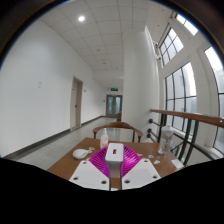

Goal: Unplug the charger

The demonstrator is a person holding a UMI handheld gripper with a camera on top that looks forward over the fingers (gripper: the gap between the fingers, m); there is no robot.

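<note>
Fingers of the gripper spread apart low over a wooden table, pink pads facing in. A white charger stands between them with a gap either side, upright on the table. Beside it lies a pale dish. Beyond, a chair, then a long white corridor with a door.

From my remote seat, the table shows as brown wood with a smooth, faintly shiny top. The charger between the fingers looks like white matt plastic. My gripper carries glossy magenta pads on pale plastic fingers. A wooden chair stands beyond; the handrail looks like varnished wood, the floor polished.
</note>
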